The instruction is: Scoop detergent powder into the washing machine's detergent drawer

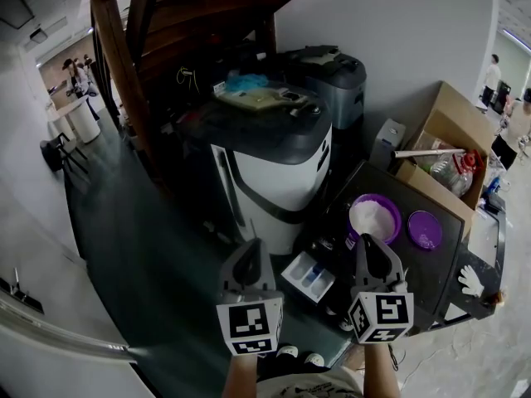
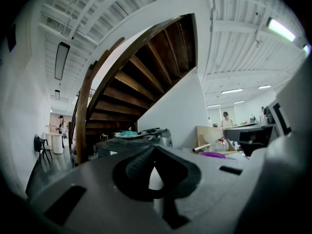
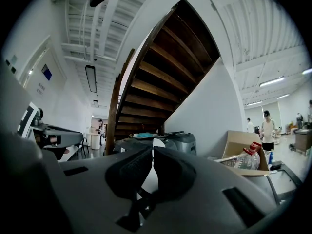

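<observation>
Flanking the open detergent drawer (image 1: 307, 277), left gripper (image 1: 251, 252) and right gripper (image 1: 370, 244) hover clenched, empty, the right by the powder bowl (image 1: 374, 219) near rim.

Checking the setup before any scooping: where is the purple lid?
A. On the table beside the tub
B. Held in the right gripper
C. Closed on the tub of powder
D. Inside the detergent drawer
A: in the head view the purple lid lies flat on the dark table, just right of the open tub, whose white powder is uncovered.
</observation>
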The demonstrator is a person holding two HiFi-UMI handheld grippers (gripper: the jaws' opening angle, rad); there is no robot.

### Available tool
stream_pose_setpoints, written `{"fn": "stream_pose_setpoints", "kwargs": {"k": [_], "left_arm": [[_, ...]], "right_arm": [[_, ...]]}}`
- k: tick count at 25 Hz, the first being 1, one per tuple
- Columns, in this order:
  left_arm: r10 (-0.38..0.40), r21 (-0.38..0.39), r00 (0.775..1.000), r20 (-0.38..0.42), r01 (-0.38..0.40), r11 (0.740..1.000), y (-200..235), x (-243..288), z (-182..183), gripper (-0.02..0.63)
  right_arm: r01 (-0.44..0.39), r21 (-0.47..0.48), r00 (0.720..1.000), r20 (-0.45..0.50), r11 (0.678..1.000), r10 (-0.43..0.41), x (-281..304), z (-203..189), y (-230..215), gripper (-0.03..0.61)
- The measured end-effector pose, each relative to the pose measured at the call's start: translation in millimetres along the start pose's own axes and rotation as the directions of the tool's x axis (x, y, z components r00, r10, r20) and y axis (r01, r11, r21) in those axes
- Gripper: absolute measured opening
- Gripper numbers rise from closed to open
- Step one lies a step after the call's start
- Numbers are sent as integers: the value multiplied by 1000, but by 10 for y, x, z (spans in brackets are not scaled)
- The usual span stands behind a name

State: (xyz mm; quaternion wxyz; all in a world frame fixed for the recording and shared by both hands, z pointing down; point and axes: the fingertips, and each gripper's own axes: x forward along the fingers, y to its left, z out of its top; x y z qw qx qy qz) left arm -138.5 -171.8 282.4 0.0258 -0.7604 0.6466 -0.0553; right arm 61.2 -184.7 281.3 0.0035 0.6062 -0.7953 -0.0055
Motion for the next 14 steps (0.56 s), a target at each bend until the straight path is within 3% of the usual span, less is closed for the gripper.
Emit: {"fn": "stream_pose_setpoints", "kwargs": {"k": [14], "left_arm": [[4, -5, 1000, 1, -4, 1000, -22, -52, -5, 2]], "right_arm": [[2, 10, 1000, 0, 1000, -2, -48, -15, 5, 21]]}}
